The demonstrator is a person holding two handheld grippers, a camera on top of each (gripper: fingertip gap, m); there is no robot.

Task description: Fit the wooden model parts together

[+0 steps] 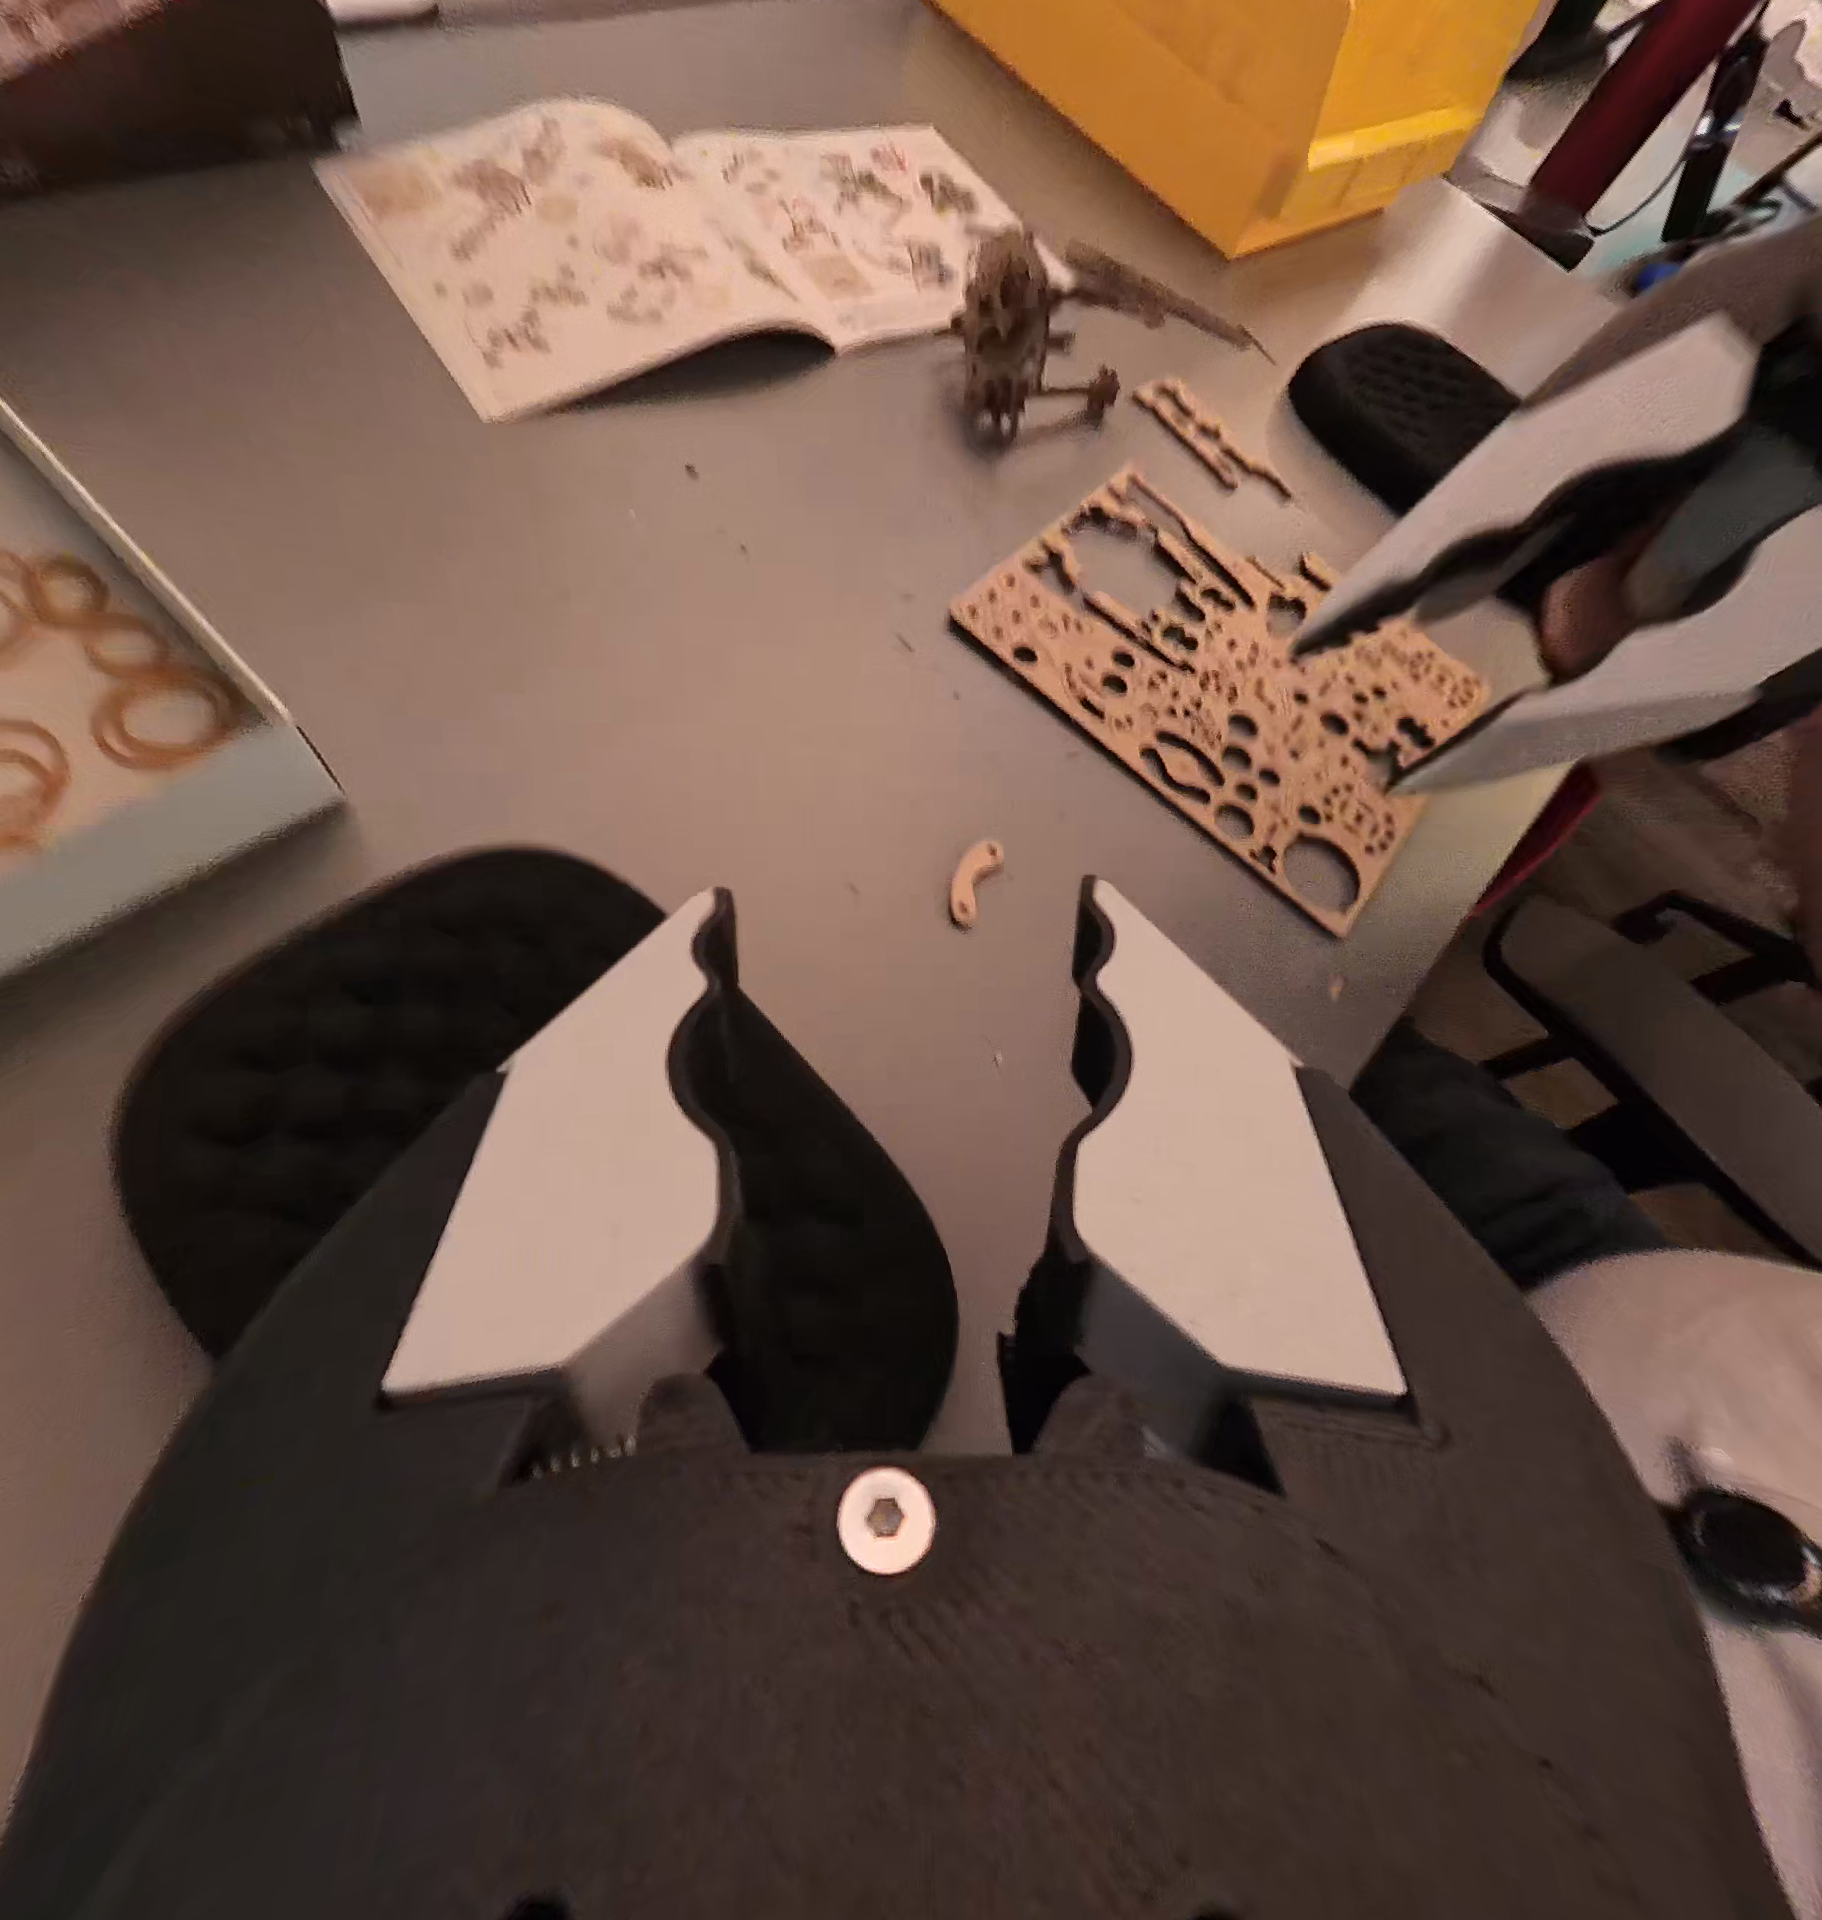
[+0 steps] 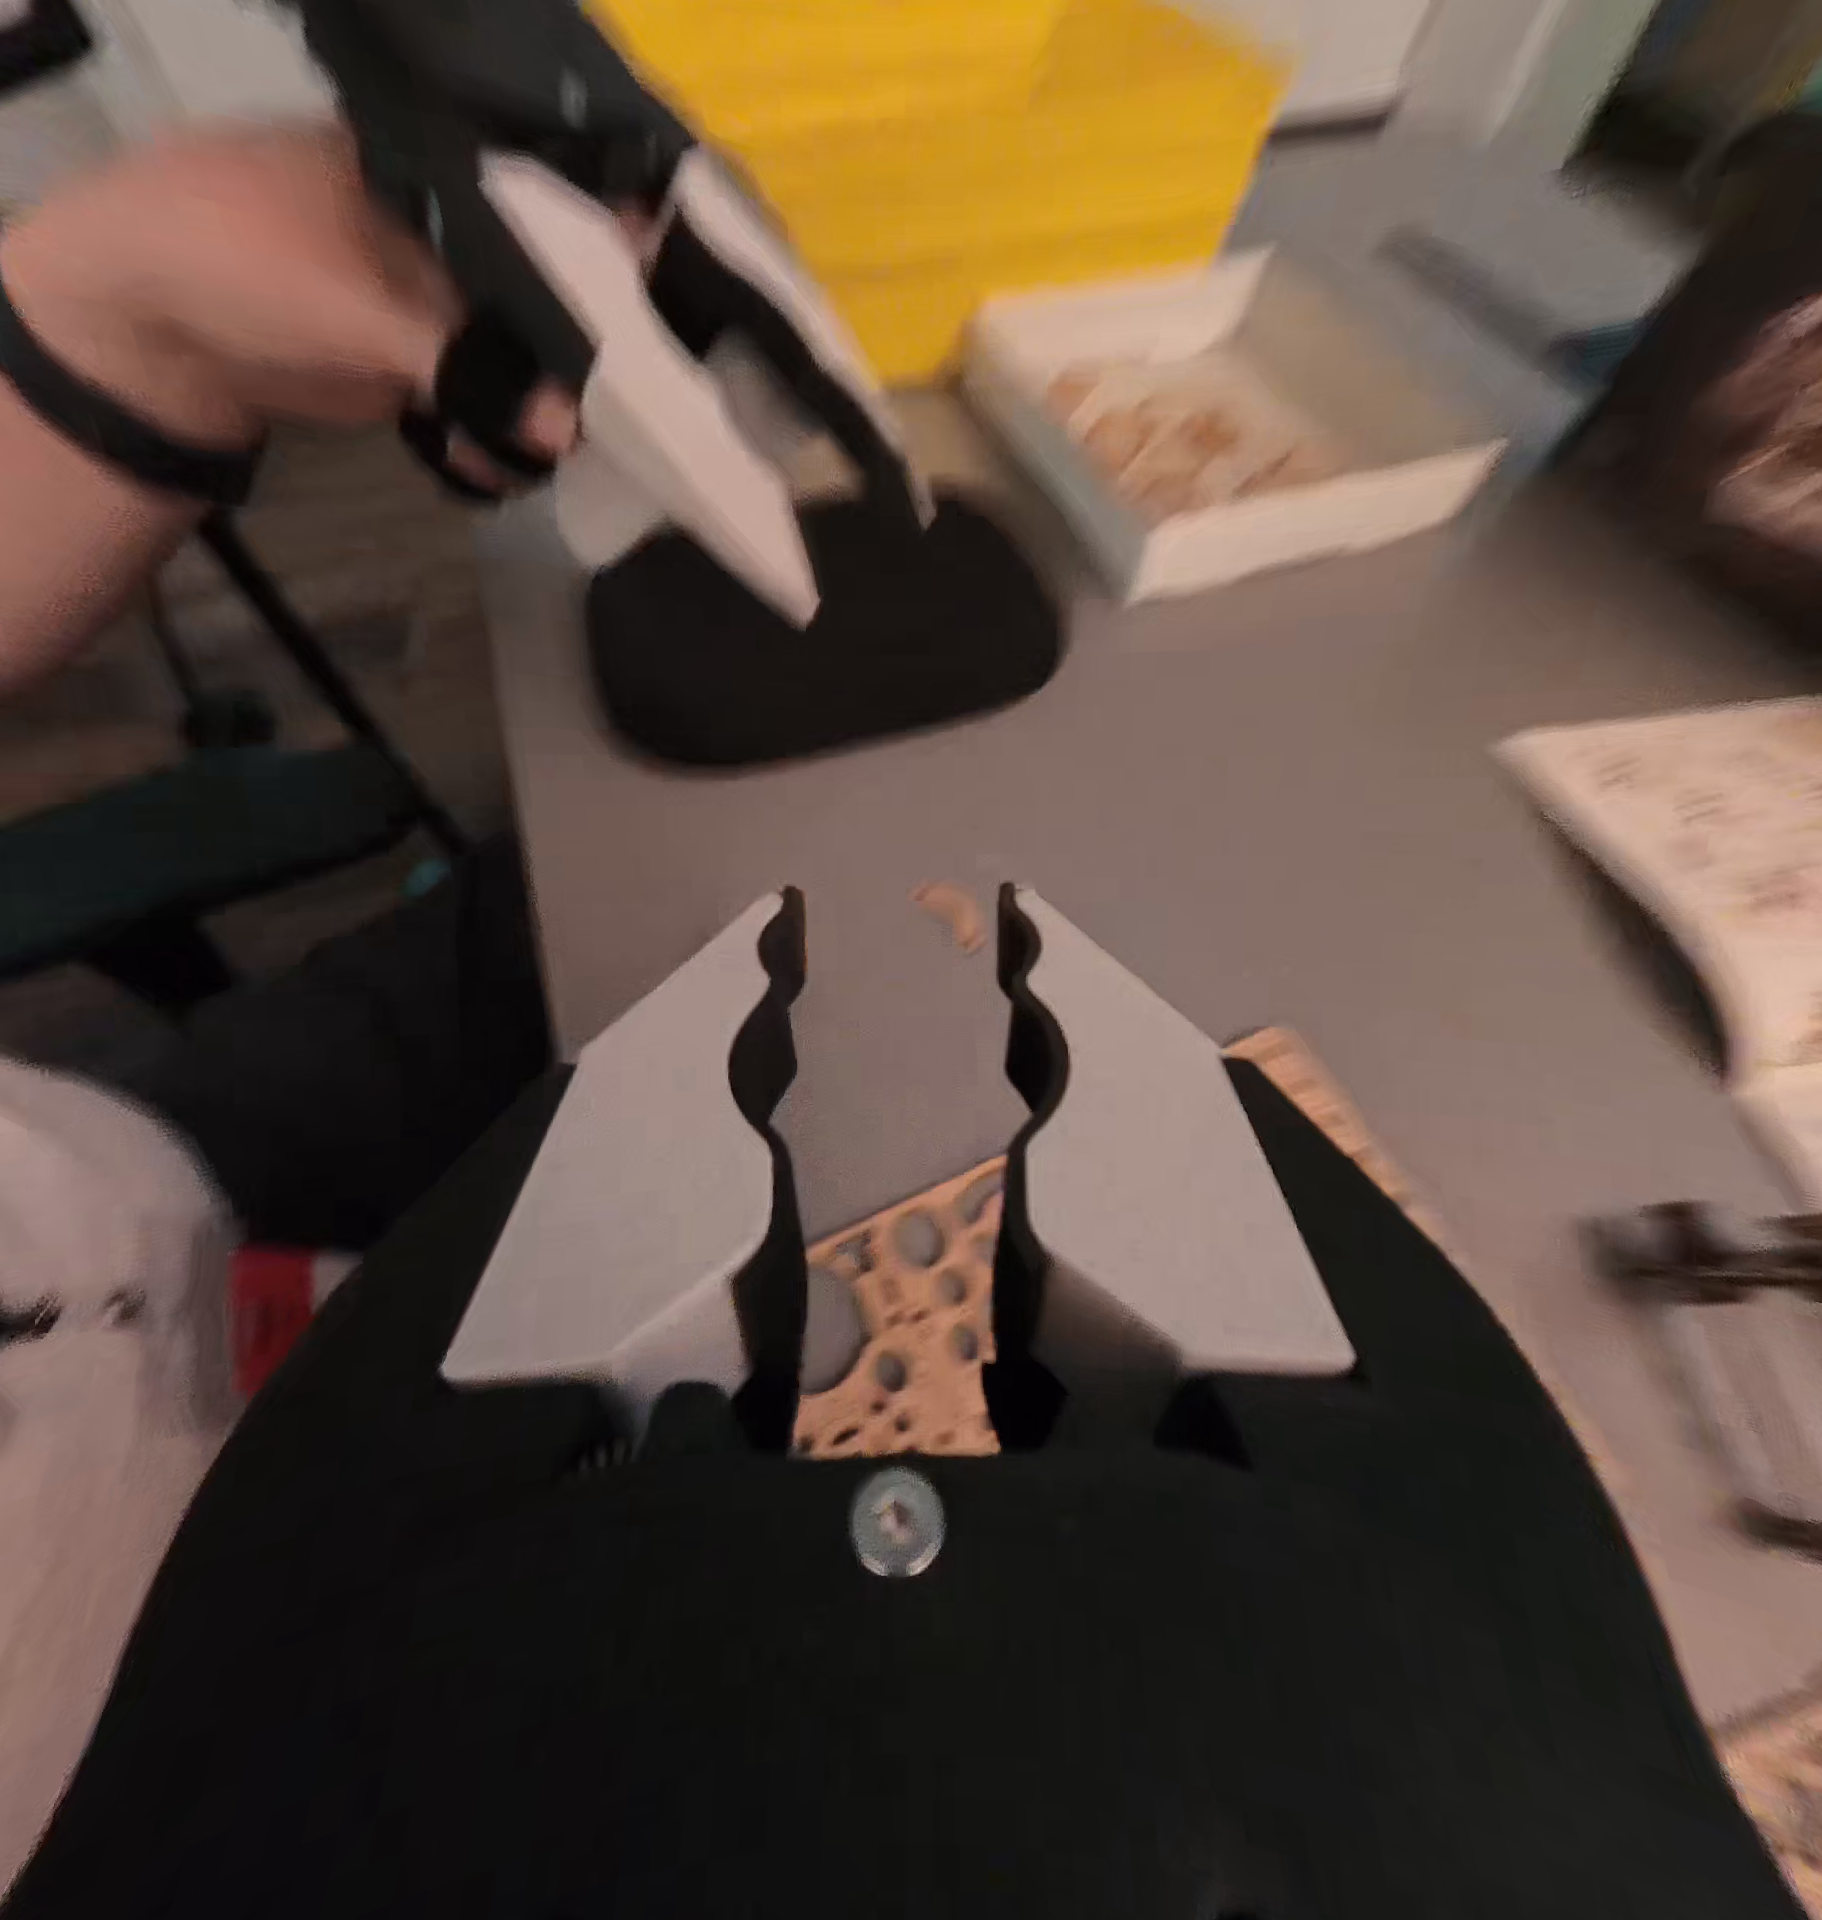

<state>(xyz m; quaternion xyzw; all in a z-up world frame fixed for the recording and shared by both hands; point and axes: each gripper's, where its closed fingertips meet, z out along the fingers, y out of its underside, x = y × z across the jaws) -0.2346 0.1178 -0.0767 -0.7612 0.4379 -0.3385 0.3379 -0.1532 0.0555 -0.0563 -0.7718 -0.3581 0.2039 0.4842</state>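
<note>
The left gripper (image 1: 905,906) is hanging low over the grey tabletop (image 1: 595,665) with its grey-and-black fingers (image 1: 616,1122) spread wide and nothing between them. Just beyond its tips, a small curved pale wooden piece (image 1: 975,883) is lying flat on the tabletop, apart from both fingers. A black textured pad (image 1: 294,1081) is sitting under and to the left of this gripper.

The right gripper (image 2: 899,896) is also standing with its fingers (image 2: 658,1153) parted and holding nothing. From its own camera, the same curved piece (image 2: 951,912) is showing just past the tips, close to the right-hand finger, though the blur makes it impossible to tell whether they are touching. This gripper is hovering over the flat tan wooden sheet full of punched-out holes (image 1: 1198,686), which is lying near the tabletop's right edge.

Farther back, a dark, partly built wooden model (image 1: 1011,332) is standing upright on the tabletop, right beside an open instruction booklet (image 1: 658,239). A thin strip of tan wooden parts (image 1: 1208,431) is lying between the model and the sheet. A yellow box (image 1: 1219,94) is sitting at the far side, and a shallow white tray holding tan rubber bands (image 1: 107,675) is resting at the left. A second black pad (image 1: 1395,405) is lying at the right edge.
</note>
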